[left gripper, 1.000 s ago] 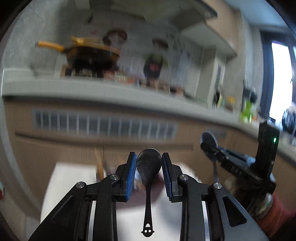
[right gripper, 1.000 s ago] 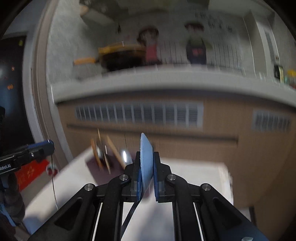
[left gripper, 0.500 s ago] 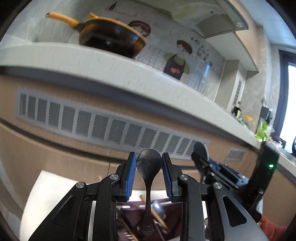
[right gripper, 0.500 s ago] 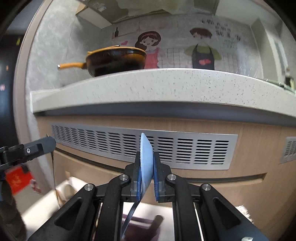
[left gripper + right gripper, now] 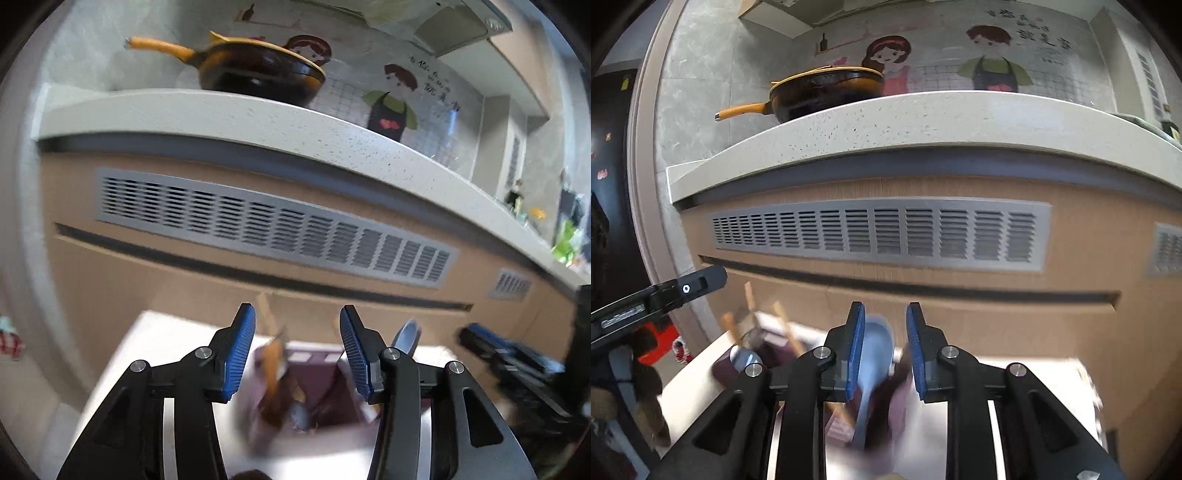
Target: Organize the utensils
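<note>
- Both grippers are opening at this moment, as I read it from my two wrist views.
- My left gripper (image 5: 297,345) has its blue pads (image 5: 240,354) spread wide with nothing pressed between them; past the gap I see the dark purple utensil holder (image 5: 314,391) standing on the white table (image 5: 166,347).
- Wooden utensils (image 5: 273,365) stick up out of that holder, blurred, so I cannot tell which kind they are.
- My right gripper (image 5: 885,347) is parted less widely; the light blue spoon (image 5: 875,354) stands between its jaws, bowl up, close against the left pad, with a clear gap to the right pad. I cannot tell whether the left pad touches it.
- That spoon's handle reaches down into the purple holder below the right gripper.
- Beyond the table I see the wooden cabinet front with a grey vent grille (image 5: 879,232), and a yellow-handled pan (image 5: 820,92) on the counter above.
</note>
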The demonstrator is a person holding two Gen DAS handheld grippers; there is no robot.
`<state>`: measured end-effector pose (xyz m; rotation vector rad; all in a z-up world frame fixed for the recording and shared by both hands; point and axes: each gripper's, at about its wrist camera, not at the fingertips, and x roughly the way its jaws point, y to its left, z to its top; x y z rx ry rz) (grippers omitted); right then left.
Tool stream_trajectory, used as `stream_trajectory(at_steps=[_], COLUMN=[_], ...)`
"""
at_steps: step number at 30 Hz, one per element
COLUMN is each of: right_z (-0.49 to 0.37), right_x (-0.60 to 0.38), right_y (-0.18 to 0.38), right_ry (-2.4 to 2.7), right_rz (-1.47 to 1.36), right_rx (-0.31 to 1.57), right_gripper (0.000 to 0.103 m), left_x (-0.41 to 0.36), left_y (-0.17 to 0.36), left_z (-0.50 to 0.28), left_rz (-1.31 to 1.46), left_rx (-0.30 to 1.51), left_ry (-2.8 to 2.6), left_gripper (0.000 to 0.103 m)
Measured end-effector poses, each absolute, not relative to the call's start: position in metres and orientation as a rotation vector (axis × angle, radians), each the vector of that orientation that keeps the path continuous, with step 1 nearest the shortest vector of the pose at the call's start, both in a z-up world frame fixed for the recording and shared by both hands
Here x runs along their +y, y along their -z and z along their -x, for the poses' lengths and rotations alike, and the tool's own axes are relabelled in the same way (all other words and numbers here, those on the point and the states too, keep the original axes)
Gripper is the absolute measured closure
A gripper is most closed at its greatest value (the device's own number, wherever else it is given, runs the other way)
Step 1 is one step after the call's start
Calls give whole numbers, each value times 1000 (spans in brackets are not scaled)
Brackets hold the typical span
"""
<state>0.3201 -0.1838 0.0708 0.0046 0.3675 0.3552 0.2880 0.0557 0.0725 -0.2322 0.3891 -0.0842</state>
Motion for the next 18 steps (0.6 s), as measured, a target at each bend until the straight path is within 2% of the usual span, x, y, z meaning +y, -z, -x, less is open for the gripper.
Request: stream_trajectory(at_steps=[12, 18], right_z=[-171, -133], right_x=[-165, -163], right_y=[-31, -21], right_ry=[-371, -355], right_rz=[68, 46], right_rx=[506, 524], right_gripper=[82, 82], left_x=[1, -7], left_y=[-28, -25], left_z=[-147, -120], left_rz=[37, 59], left_rx=[561, 599], left_ry=[-22, -34], left_gripper=[54, 54])
